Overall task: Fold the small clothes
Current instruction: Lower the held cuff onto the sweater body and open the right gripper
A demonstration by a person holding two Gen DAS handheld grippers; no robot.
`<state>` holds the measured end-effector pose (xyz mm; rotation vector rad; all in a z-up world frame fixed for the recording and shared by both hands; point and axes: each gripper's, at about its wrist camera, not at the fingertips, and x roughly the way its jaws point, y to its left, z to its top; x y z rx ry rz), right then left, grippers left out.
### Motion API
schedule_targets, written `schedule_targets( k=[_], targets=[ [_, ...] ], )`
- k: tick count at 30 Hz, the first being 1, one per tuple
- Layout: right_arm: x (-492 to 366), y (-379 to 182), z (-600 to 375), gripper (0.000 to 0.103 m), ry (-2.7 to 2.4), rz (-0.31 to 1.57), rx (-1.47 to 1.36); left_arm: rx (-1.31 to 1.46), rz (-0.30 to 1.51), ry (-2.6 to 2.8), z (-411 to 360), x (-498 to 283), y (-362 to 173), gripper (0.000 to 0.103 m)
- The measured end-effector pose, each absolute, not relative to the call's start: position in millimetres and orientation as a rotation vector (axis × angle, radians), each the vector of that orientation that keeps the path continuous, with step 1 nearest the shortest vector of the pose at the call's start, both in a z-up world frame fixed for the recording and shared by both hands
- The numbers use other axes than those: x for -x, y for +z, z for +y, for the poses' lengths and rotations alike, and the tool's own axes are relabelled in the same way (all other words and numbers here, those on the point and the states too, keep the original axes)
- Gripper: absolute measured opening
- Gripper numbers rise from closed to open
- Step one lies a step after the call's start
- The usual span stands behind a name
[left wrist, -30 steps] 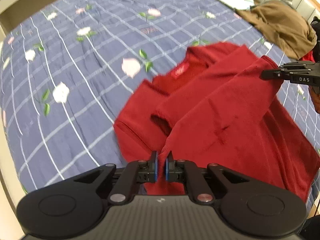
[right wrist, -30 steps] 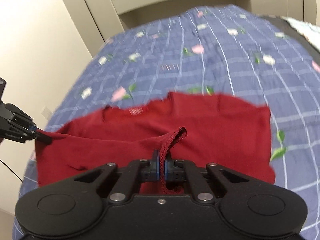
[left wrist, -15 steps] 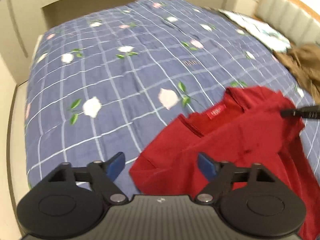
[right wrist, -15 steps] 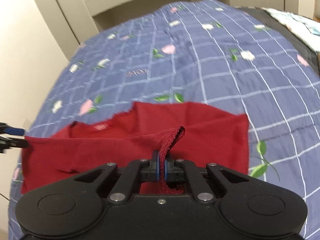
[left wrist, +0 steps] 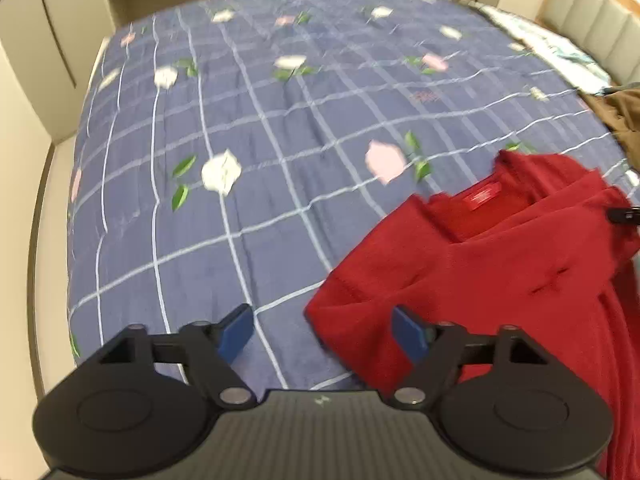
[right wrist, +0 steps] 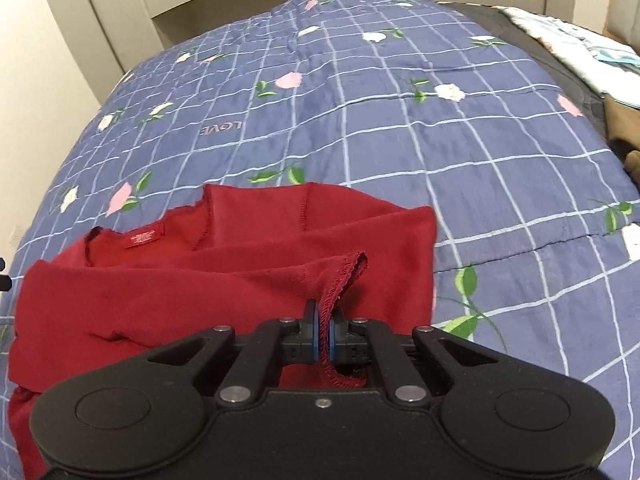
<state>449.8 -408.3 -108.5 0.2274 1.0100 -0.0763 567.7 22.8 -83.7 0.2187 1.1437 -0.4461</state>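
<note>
A red top (left wrist: 500, 264) lies partly folded on the blue floral bedspread (left wrist: 280, 140), neck label facing up. My left gripper (left wrist: 324, 330) is open and empty, just off the garment's left edge. My right gripper (right wrist: 325, 330) is shut on the red top's stitched hem (right wrist: 340, 276) and holds that edge raised over the body of the red top (right wrist: 160, 292). The tip of the right gripper shows at the right edge of the left wrist view (left wrist: 624, 214).
A brown garment (left wrist: 620, 112) and a light patterned cloth (left wrist: 560, 44) lie at the bed's far right. Beige cabinets (right wrist: 120, 12) stand beyond the bed's far edge. A padded headboard (left wrist: 592, 24) runs along the right.
My left gripper has let go of the red top, opened, and drawn back to the left. My right gripper keeps its hold on the hem and has carried it over the top.
</note>
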Motion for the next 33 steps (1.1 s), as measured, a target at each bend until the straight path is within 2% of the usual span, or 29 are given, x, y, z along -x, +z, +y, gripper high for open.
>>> schedule_targets(
  k=[5,7,8,11,15,22,23,24,25,26,27,28,33],
  targets=[
    [-444.6,-110.3,-412.2,0.004,-0.105,0.997,-0.243,-0.081,1.223,-0.435,29.7,-580.6,-102.5,0.070],
    [-443.3,-110.4,-411.5,0.004,-0.098,0.995,-0.239,-0.034,1.255,-0.441,29.5,-583.6,-110.1,0.047],
    [-442.9,-110.2,-411.1,0.004,-0.096,0.995,-0.235,-0.020,1.272,-0.438,28.9,-585.1,-113.8,0.012],
    [-442.8,-107.4,-411.4,0.004,-0.093,0.990,-0.238,-0.007,1.246,-0.370,30.3,-583.2,-110.8,0.004],
    [-441.4,-97.8,-408.5,0.004,-0.102,0.967,-0.177,-0.006,1.192,-0.331,36.5,-579.5,-98.7,0.002],
    [-446.5,-111.1,-407.4,0.004,-0.121,0.998,-0.158,0.022,1.195,-0.305,35.7,-576.6,-109.2,0.004],
    [-446.5,-111.3,-406.5,0.004,-0.116,0.994,-0.154,0.057,1.196,-0.311,38.2,-573.8,-107.3,0.010],
    [-445.4,-110.8,-406.7,0.005,-0.111,0.988,-0.155,0.083,1.189,-0.311,41.3,-569.3,-104.1,0.027],
    [-444.6,-109.7,-407.5,0.007,-0.105,0.981,-0.161,0.105,1.180,-0.318,44.4,-564.0,-100.4,0.037],
    [-443.3,-108.8,-408.6,0.014,-0.098,0.976,-0.167,0.121,1.165,-0.324,47.0,-557.6,-96.5,0.058],
    [-441.8,-108.0,-409.4,0.017,-0.095,0.973,-0.173,0.134,1.141,-0.333,49.6,-548.2,-91.1,0.070],
    [-439.5,-107.1,-411.0,0.023,-0.093,0.970,-0.182,0.147,1.126,-0.344,51.5,-540.2,-87.6,0.073],
    [-430.7,-106.0,-413.0,0.029,-0.086,0.964,-0.219,0.254,1.199,-0.374,50.4,-508.6,-97.2,0.073]
  ],
)
